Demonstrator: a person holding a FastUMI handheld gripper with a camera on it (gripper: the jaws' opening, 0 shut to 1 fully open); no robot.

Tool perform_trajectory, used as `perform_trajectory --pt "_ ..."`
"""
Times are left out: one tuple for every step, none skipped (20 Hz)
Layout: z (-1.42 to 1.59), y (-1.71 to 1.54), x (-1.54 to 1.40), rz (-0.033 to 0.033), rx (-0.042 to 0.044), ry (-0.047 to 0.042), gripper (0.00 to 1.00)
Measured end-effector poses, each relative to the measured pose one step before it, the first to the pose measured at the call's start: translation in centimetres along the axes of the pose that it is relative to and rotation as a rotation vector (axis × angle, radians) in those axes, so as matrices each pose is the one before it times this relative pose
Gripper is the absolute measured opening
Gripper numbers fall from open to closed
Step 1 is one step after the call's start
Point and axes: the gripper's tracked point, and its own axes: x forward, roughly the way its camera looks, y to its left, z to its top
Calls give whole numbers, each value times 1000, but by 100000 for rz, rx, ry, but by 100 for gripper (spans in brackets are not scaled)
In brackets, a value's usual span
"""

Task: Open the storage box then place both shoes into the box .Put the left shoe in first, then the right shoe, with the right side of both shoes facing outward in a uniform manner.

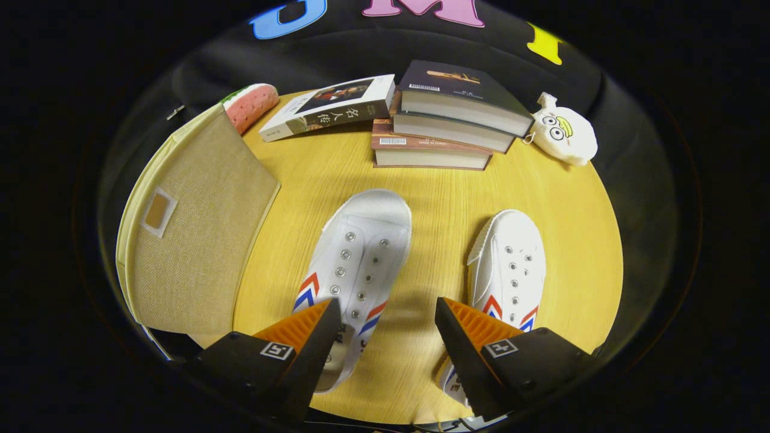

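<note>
Fingers point(388, 313) spread apart, empty, tilted down over left shoe point(355, 264) and right shoe point(508, 264) on table point(439, 198)

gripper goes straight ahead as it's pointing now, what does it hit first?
Likely bare table: the open gripper points down between the two white shoes. The left-hand shoe sits under one finger and may get clipped; depth is unclear.

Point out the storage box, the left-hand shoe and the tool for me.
storage box point(198, 240): gripper view, its closed fabric lid.
left-hand shoe point(361, 252): gripper view, its eyelet panel.
tool point(388, 313): gripper view, open gap midway between fingertips.
</note>
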Motion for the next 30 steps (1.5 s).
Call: perform_trajectory --pt "-276 260 371 1640 2187 1261 98" --pt "-219 350 432 2401 2358 961 96" --pt "-297 420 423 2747 2652 1474 92" --pt "11 860 158 4646 4340 787 79" --pt "-112 250 5 2078 3451 1354 71" --pt "11 -60 151 1191 2336 312 51" --pt "-39 254 40 2194 1283 674 47" --pt "-149 153 -100 1040 2156 778 45" --pt "143 83 52 360 1798 254 34" --pt "-84 -80 28 221 1088 505 31" --pt "59 -89 -33 83 1436 293 27" --pt "48 -133 14 232 2317 -408 22" --pt "13 -21 50 578 3333 275 19" --pt "20 -37 -111 991 3165 406 11" --pt "20 -96 -121 1029 2307 272 9" --pt "-73 18 -12 945 1361 145 6" --pt "-9 38 39 973 1074 58 6" --pt "21 88 -120 871 1244 290 6" --pt "26 235 -287 996 1355 200 6" --pt "109 378 -358 980 1495 -561 6" --pt "58 336 -402 860 695 -628 6" --pt "37 330 -522 1049 494 -532 6" --pt "105 342 -492 1134 817 -786 6" --pt "31 292 -426 1190 929 -351 6" --pt "127 310 -449 1009 855 -570 6" --pt "136 249 -450 638 979 -917 6" --pt "195 333 -489 655 938 -893 6" --pt "119 437 -626 963 599 -622 6" --pt "153 570 -791 1059 99 -652 6" --pt "113 668 -976 1259 -544 -494 6"
